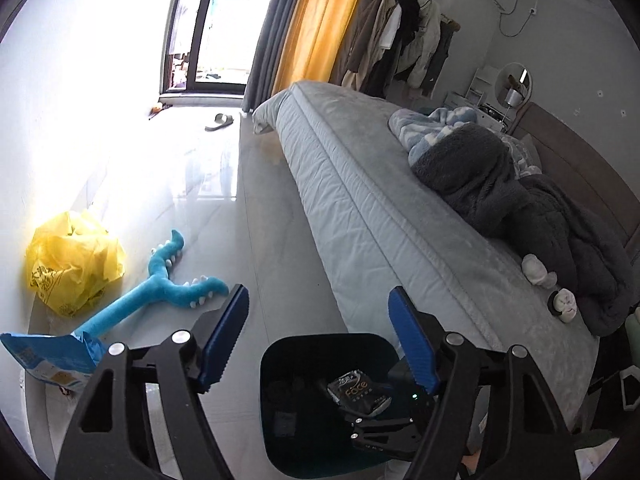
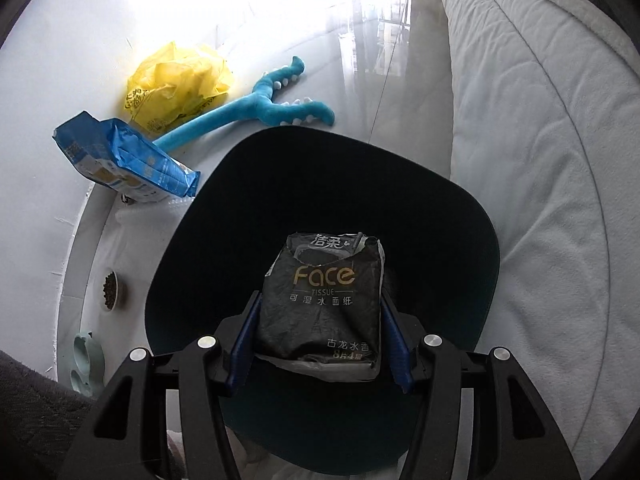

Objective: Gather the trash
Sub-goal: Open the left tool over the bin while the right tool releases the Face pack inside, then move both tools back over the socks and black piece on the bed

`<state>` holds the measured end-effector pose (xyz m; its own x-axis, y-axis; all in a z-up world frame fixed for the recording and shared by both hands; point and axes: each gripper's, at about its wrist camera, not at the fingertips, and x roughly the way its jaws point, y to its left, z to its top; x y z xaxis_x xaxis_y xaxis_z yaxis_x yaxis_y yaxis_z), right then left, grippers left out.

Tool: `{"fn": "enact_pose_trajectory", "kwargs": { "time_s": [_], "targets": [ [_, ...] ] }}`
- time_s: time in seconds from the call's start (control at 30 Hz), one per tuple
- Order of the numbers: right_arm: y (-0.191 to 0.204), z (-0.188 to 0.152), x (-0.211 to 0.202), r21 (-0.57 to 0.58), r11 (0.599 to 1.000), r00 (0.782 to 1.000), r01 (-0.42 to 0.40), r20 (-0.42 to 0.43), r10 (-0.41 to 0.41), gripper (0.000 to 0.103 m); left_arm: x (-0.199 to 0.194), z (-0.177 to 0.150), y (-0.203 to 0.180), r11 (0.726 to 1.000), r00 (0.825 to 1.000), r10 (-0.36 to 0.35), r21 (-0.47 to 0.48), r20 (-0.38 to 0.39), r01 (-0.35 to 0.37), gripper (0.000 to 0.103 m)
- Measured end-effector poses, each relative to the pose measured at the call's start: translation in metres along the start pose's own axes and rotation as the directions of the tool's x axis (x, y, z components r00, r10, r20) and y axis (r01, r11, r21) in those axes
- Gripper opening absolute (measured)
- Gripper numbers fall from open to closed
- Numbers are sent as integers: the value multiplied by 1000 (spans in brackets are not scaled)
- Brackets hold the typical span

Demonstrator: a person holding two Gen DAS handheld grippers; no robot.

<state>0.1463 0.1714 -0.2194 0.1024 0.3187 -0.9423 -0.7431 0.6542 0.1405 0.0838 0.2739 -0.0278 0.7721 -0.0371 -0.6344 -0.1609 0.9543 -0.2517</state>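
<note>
Releasing early may drop the tissue pack, clamped in the right gripper, outside the bin below; left gripper is spread, empty.

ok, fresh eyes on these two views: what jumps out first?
The black tissue pack clamped in the right gripper, held right over the dark bin. Next, against the wall on the pale floor, a crumpled yellow plastic bag, a bright blue plush toy and a blue packet. The left gripper stands open, empty.
</note>
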Motion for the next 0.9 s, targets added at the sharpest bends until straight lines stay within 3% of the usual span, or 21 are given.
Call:
{"fn": "enact_pose_trajectory", "kwargs": {
  "time_s": [0.23,0.37,0.47,0.7,0.9],
  "targets": [
    [5,-2,4,-18,1000,999,24,-40,-24,59,-10,12,-30,998,999,-32,46,42,30,67],
    [6,-4,-7,-19,1000,1000,18,-23,-18,72,-14,17,-41,997,997,-31,69,66,26,67],
    [5,-4,-16,-14,1000,1000,6,-2,-6,74,-14,19,-46,998,996,-43,59,72,39,67],
    [-3,-4,-64,-14,998,992,-56,117,57,77,-9,27,-73,997,995,-45,64,85,40,67],
    [-19,-8,-106,-26,998,974,-57,216,62,79,-4,31,-101,995,995,-43,89,95,34,67]
  ]
}}
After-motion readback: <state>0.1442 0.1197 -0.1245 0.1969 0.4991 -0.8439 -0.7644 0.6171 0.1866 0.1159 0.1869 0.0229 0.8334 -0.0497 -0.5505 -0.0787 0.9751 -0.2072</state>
